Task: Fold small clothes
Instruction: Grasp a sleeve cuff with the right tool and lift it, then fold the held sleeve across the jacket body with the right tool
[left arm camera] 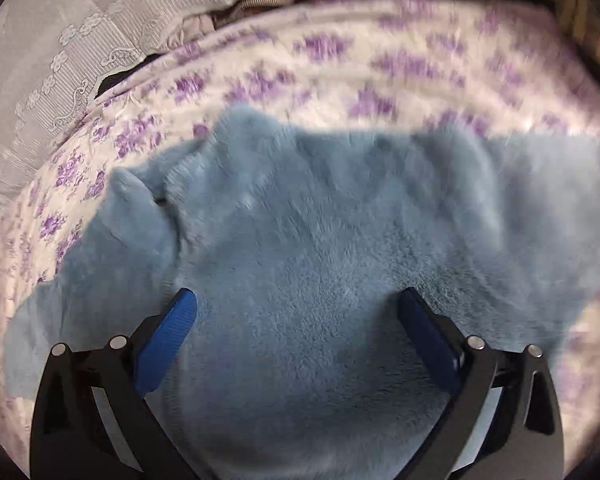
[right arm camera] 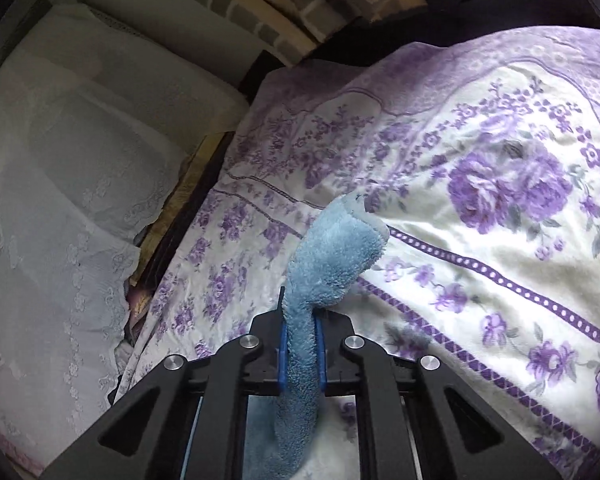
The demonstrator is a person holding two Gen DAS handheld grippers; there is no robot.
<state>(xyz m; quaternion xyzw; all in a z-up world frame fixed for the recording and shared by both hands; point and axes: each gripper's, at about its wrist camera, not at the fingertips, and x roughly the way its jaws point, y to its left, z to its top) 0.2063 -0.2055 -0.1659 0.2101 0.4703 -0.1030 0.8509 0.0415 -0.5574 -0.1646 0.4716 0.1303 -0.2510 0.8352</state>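
Left wrist view: looks forward and down along wide-spread blue-padded fingers of left gripper [left arm camera: 296, 300], close above fluffy blue fleece garment [left arm camera: 320, 220]. Right wrist view: faces forward across bed, low and near, from right gripper [right arm camera: 300, 340]. Shared by both: same garment [right arm camera: 332, 248], white bedspread with purple flowers [left arm camera: 340, 60] [right arm camera: 480, 200], pale lace-trimmed pillow [left arm camera: 60, 40] [right arm camera: 80, 180] at left.

Soft daylight, bedspread [right arm camera: 480, 216] glared white at right, left wrist view motion-blurred, fisheye edges bent and dark, pillow side dim.
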